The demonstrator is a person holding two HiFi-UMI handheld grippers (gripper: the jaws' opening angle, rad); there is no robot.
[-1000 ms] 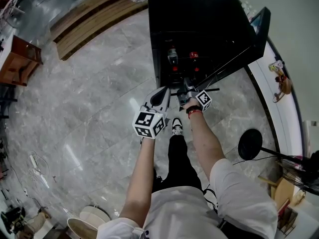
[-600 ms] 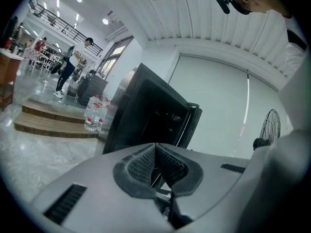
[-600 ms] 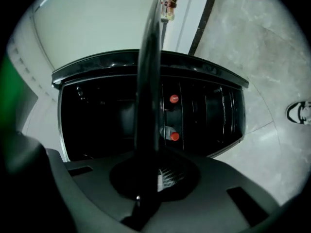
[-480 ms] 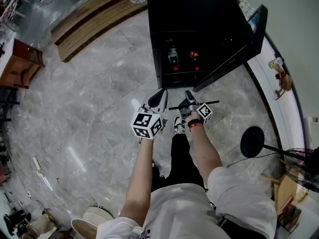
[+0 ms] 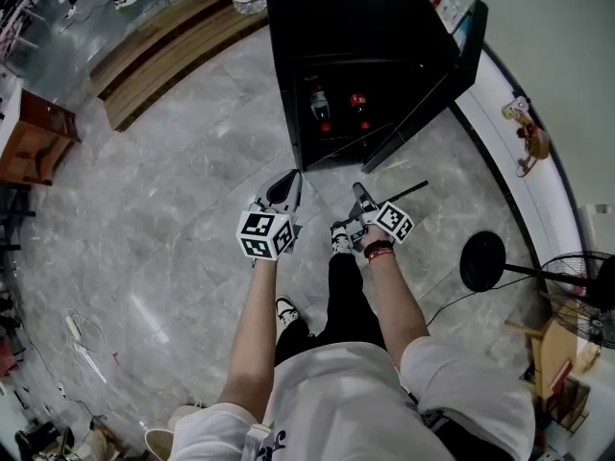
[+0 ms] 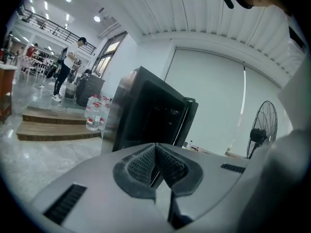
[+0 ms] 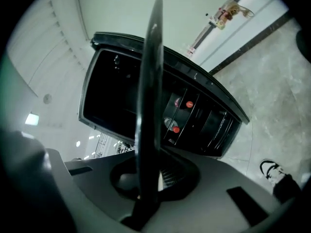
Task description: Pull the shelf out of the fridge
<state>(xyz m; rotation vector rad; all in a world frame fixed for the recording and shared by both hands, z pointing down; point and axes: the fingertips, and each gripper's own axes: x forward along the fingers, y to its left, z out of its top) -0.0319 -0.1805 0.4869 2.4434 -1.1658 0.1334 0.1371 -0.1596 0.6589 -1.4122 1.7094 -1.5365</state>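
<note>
Got the right claw [image 7: 154, 176] pinching the shelf [image 7: 149, 96] by its near edge, long side running crossways past the claw, looks clear of the fridge [image 5: 365, 56] straight ahead, left claw [image 6: 156, 165] pressed together on nothing alongside.

Overhead plus two low (fridge [image 5: 356, 27] shared)

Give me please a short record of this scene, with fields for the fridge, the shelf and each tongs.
Fridge: black, door open, bottles inside
Shelf: outside the fridge, seen edge-on in the right gripper view
Right tongs: shut on the shelf
Left tongs: shut, nothing between them
</note>
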